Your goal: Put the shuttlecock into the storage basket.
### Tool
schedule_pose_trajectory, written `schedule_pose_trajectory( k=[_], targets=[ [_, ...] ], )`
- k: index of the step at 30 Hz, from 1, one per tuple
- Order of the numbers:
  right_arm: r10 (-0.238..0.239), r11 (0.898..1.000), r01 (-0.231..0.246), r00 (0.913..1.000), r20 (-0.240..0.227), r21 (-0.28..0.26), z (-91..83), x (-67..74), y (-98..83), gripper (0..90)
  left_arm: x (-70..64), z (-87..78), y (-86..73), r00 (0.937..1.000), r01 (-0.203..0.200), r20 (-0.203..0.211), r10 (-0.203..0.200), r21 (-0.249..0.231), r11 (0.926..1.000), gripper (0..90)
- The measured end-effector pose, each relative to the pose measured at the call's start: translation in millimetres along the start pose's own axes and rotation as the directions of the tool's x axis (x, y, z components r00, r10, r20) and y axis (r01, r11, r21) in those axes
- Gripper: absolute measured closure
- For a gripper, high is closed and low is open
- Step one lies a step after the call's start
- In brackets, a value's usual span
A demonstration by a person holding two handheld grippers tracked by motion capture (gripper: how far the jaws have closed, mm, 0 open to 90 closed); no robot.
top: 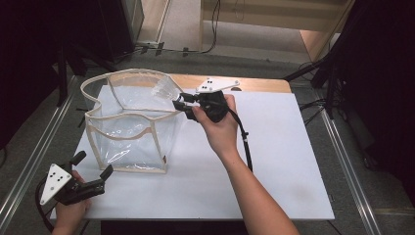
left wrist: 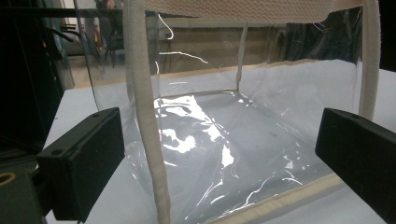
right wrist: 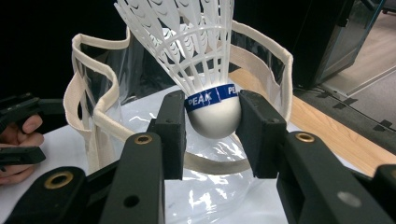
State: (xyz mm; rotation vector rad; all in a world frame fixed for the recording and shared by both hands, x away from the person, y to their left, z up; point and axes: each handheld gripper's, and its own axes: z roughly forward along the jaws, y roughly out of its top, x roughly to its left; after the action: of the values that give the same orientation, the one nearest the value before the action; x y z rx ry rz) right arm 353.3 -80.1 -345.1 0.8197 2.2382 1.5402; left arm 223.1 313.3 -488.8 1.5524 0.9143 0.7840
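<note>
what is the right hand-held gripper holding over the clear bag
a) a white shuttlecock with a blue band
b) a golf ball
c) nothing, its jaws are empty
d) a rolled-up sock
a: in the right gripper view the right hand-held gripper has its jaws pressed on the rounded white cork of a shuttlecock, feathers up, blue band above the cork, with the clear bag behind and beneath it.
</note>
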Motion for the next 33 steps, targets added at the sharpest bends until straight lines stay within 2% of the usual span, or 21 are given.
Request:
schedule_pose_trajectory(
  k=[10, 21, 30, 32, 33],
  targets=[
    [0.001, 1.0, -0.001, 1.0, -0.007, -0.001, 2.4, 1.2, 0.2, 61.2, -0.1, 0.0, 0.0, 1.0, -0.003, 0.001, 0.003, 0.002, 1.0, 2.1],
    [-0.005, 1.0, 0.005, 0.9997, -0.023, 0.0, 12.8, 7.2, 2.4, 61.2, -0.2, 0.0, 0.0, 1.0, -0.001, 0.002, 0.001, 0.0, 1.0, 2.1],
    [-0.005, 1.0, 0.005, 0.9998, -0.019, 0.001, 11.0, 5.5, 2.1, 61.1, -0.1, 0.0, 0.0, 1.0, -0.004, 0.002, 0.004, 0.002, 1.0, 2.1],
    [-0.003, 1.0, 0.003, 1.0, -0.007, -0.008, 10.2, 5.9, 1.9, 57.4, -0.2, 0.0, 0.0, 1.0, -0.004, 0.001, 0.004, 0.003, 1.0, 2.1],
    [-0.006, 1.0, 0.006, 1.0, -0.008, -0.02, 8.8, 6.2, 2.0, 45.8, -0.2, -0.1, 0.1, 1.0, -0.004, 0.002, 0.004, 0.004, 1.0, 2.1]
  ],
)
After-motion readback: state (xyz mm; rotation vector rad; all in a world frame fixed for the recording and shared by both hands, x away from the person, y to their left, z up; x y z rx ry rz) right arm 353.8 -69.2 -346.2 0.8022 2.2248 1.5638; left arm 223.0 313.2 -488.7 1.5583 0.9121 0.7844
